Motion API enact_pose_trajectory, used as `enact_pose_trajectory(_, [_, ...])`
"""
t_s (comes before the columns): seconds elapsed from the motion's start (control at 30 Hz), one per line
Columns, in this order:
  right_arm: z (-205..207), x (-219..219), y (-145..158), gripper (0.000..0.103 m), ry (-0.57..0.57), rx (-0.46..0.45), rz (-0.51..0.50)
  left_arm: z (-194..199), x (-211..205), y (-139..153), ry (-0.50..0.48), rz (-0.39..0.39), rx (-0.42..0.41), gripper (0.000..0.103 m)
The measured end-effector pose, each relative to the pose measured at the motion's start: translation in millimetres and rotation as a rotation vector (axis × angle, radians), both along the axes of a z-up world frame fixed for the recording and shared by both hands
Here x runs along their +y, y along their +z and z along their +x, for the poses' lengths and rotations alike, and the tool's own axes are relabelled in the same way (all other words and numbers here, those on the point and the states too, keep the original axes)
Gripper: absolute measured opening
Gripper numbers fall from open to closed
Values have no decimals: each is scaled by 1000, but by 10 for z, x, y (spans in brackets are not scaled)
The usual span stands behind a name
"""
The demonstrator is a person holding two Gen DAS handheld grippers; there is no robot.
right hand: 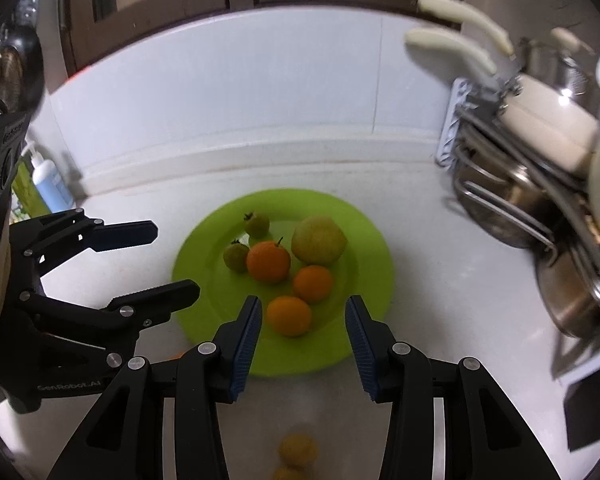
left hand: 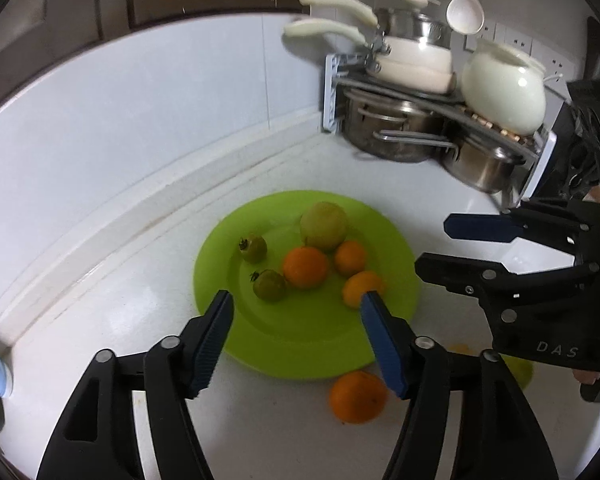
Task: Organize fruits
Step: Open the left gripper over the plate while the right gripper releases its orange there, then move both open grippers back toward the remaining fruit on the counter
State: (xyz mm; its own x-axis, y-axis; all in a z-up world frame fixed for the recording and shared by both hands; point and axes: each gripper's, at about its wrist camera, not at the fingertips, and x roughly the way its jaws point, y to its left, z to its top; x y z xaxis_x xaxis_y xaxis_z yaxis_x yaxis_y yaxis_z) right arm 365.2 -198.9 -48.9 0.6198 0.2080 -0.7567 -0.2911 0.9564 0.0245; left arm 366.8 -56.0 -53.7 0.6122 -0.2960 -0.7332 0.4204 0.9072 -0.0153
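Six fruits already sit on the green plate [left hand: 260, 344]. Left gripper [left hand: 296, 308] hangs spread and empty above it; an orange [left hand: 358, 397] waits on the surface [left hand: 100, 280]; right gripper [right hand: 303, 312], also spread, holds nothing.

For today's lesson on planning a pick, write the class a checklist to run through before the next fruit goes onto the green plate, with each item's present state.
1. Left claw open and empty: ok.
2. Right claw open and empty: ok.
3. Fruit left to collect: not ok, an orange lies on the counter just off the green plate.
4. Free space on the plate: ok, its near part is bare.
5. Fruit already on the plate settled: ok, the large green fruit and the rest sit inside the rim.
6. More loose fruit below the right claw: cannot tell how many, two blurred yellowish fruits show.
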Motion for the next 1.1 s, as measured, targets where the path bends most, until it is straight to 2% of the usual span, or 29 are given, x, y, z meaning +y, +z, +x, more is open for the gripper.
enact_pose_trajectory(0.13, [-233,-44,141,50,-29,-39,10,-199,-15,150,14,2,-30,71])
enact_pose_trajectory(0.27, [-443,-72,216,51,-51,-65,9,-379,-21,257,19,-22,-41,73])
enact_pose_trajectory(0.4, [-649,-108,267,58,-76,-86,15,-579,-40,346,35,-26,-65,76])
enact_pose_trajectory(0.6, [-967,-141,328,58,-118,-118,22,-926,-39,460,77,-8,-118,80])
enact_pose_trajectory(0.77, [-1226,-191,367,64,-136,-143,26,-1159,-71,494,107,12,-146,84])
enact_pose_trajectory(0.9, [-1374,-254,382,64,-159,-151,31,-1250,-139,473,129,39,-146,85])
enact_pose_trajectory(1.1, [-1540,-346,411,69,-179,-171,17,-1328,-241,417,154,62,-128,86])
